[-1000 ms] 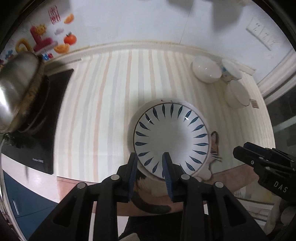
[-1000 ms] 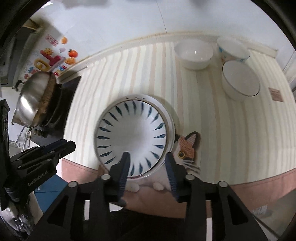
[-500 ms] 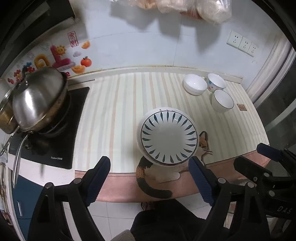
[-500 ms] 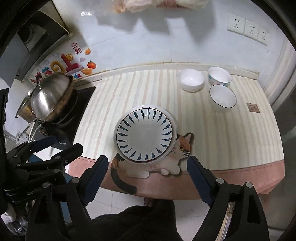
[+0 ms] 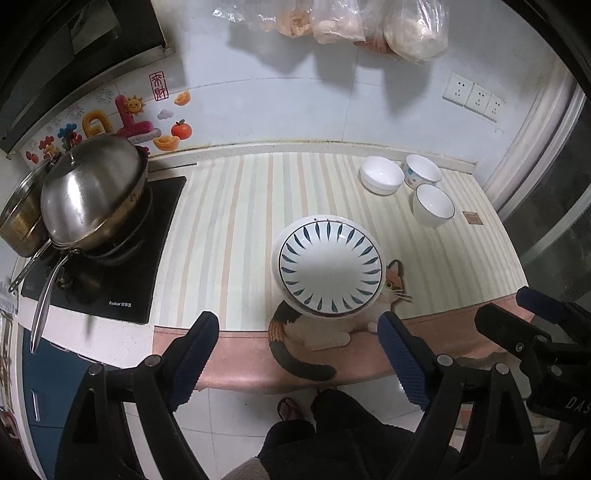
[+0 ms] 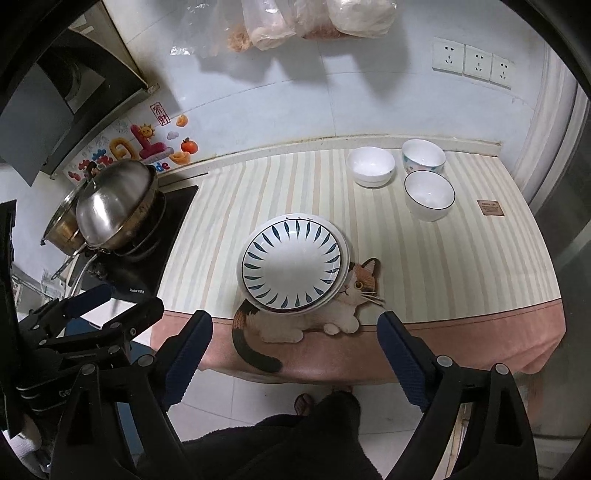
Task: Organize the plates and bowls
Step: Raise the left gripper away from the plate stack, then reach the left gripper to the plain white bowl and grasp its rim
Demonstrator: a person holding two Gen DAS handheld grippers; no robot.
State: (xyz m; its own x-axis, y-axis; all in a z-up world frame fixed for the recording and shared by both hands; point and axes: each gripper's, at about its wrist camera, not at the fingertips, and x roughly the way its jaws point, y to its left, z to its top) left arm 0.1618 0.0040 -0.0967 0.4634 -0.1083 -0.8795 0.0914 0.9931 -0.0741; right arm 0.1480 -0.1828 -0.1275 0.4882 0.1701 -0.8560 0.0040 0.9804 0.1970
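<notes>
A white plate with blue leaf marks (image 5: pixel 330 271) lies on top of another plate on the striped counter, over a cat picture; it also shows in the right wrist view (image 6: pixel 291 266). Three white bowls stand at the back right: a wide one (image 5: pixel 381 179), a patterned one (image 5: pixel 422 174) and a blue-rimmed one (image 5: pixel 433 205); they also show in the right wrist view (image 6: pixel 370 165) (image 6: pixel 423 157) (image 6: pixel 429 195). My left gripper (image 5: pixel 297 356) is open and empty, held back off the counter's front edge. My right gripper (image 6: pixel 295 354) is open and empty, likewise pulled back.
A steel wok with lid (image 5: pixel 92 195) sits on a black induction hob (image 5: pixel 110 280) at the left. Plastic bags (image 5: pixel 343 22) hang on the wall. Wall sockets (image 6: pixel 472 64) are at the back right. The counter's pink front edge (image 6: pixel 369 350) is near both grippers.
Both grippers have opened wide and drawn back and up from the plate, from close over it to beyond the counter's front edge. The plate stays on the stack.
</notes>
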